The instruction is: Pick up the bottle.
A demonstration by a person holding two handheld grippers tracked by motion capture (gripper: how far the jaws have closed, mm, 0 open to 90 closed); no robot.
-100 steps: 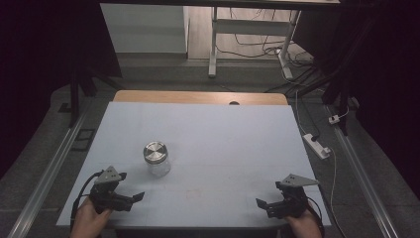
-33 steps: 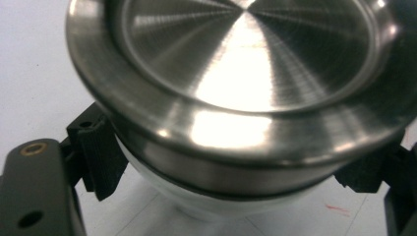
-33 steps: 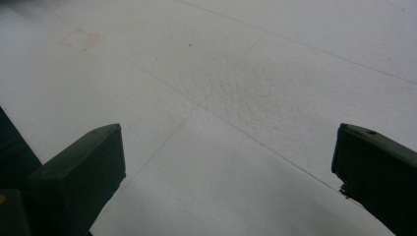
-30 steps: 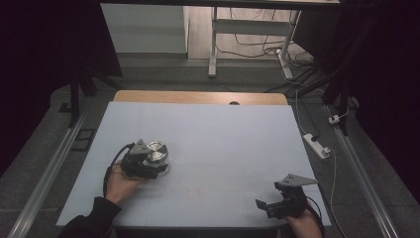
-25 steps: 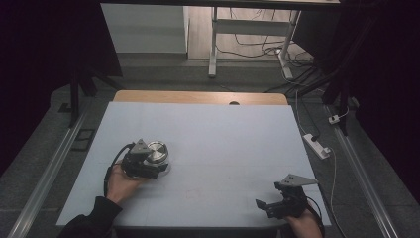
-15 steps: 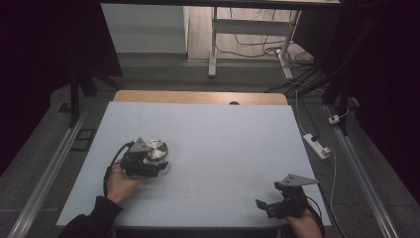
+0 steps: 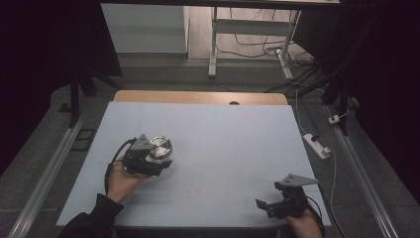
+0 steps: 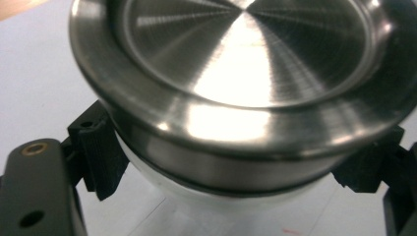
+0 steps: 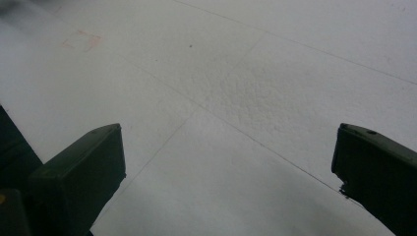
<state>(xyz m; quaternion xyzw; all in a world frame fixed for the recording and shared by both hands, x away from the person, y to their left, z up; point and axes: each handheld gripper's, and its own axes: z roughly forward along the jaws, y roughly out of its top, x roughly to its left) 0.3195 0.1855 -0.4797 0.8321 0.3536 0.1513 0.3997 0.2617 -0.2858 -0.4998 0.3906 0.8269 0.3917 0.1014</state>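
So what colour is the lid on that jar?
Shiny silver metal lid, with a brushed finish; clearest in the left gripper view.

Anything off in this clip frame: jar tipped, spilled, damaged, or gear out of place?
Nothing stands out. The left gripper is shut on the glass jar just under its steel lid; the lid looks seated and undented, nothing spilled. The right gripper sits open near the table's front edge, holding nothing.

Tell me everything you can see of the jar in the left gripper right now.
The jar is small, with a pale see-through body under a brushed-metal lid that has a raised rim and a recessed round centre. The lid is on. The left gripper is shut on the body just below the lid, one ribbed black pad on each side. It sits over the table's left half; whether it rests there is unclear.
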